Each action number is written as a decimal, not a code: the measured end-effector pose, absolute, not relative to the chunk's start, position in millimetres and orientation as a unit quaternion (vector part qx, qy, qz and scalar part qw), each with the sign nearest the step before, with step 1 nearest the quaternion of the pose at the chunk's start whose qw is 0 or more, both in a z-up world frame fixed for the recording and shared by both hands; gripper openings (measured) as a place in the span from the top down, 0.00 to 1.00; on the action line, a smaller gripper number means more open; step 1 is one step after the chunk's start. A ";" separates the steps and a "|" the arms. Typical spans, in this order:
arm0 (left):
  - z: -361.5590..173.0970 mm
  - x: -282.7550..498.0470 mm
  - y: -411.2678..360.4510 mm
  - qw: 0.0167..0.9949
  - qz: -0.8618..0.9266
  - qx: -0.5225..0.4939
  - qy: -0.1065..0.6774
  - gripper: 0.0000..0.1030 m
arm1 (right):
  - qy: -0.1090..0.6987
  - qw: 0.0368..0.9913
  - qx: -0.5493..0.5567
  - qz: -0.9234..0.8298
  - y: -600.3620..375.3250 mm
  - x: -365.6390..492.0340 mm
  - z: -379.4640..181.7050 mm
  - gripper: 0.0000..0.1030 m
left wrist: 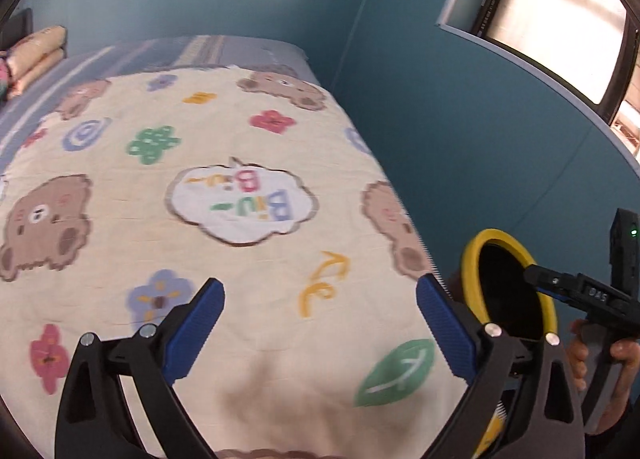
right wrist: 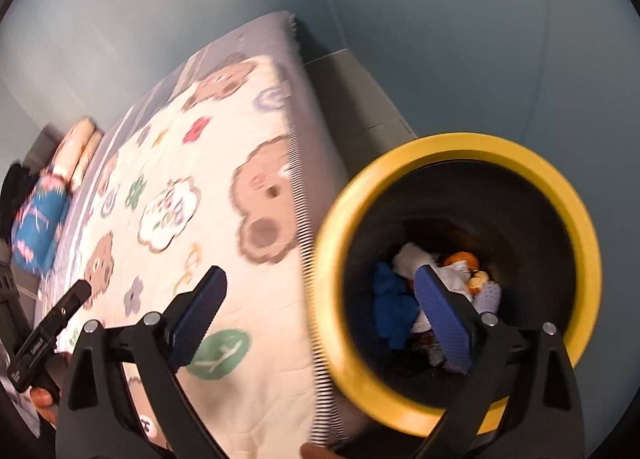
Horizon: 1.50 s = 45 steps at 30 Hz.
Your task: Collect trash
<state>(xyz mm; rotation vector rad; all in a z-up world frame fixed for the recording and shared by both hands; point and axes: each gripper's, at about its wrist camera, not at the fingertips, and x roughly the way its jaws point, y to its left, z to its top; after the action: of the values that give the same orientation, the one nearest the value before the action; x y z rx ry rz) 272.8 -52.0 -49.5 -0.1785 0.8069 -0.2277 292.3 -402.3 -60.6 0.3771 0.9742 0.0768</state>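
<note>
A black trash bin with a yellow rim [right wrist: 460, 149] stands beside the bed; it also shows in the left wrist view [left wrist: 472, 255]. Inside lie crumpled white paper [right wrist: 412, 259], a blue wad [right wrist: 390, 307] and something orange [right wrist: 464, 259]. My right gripper [right wrist: 320, 299] is open and empty, its right finger over the bin's mouth, its left finger over the blanket. My left gripper [left wrist: 320, 305] is open and empty above the cream cartoon blanket [left wrist: 224, 187]. I see no trash on the blanket. The right gripper's body [left wrist: 580, 291] shows at the bin's edge.
The bed [right wrist: 312, 131] fills most of both views, with folded pillows [left wrist: 36, 55] and a blue patterned cushion [right wrist: 36, 227] at its head. Blue walls surround it. A window [left wrist: 560, 19] is at upper right. A grey floor strip [right wrist: 360, 91] runs beside the bed.
</note>
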 end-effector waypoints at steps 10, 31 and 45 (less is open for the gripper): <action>-48.8 219.6 25.7 0.933 -0.032 -0.081 0.349 0.08 | 0.453 0.880 0.115 0.091 -297.3 270.2 -50.8 0.08; 6.9 69.0 34.2 0.973 -0.014 -0.074 0.217 0.08 | 0.186 0.981 -0.007 -0.049 -202.3 106.5 19.4 0.08; 13.5 44.6 23.6 0.980 -0.026 -0.072 0.184 0.08 | 0.150 0.987 0.018 -0.055 -207.1 71.3 34.7 0.08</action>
<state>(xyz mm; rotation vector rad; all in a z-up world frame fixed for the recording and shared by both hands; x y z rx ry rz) 44.6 23.6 13.5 -0.1458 0.3714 -0.0531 71.3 -207.1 34.7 0.0357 0.3019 -0.1114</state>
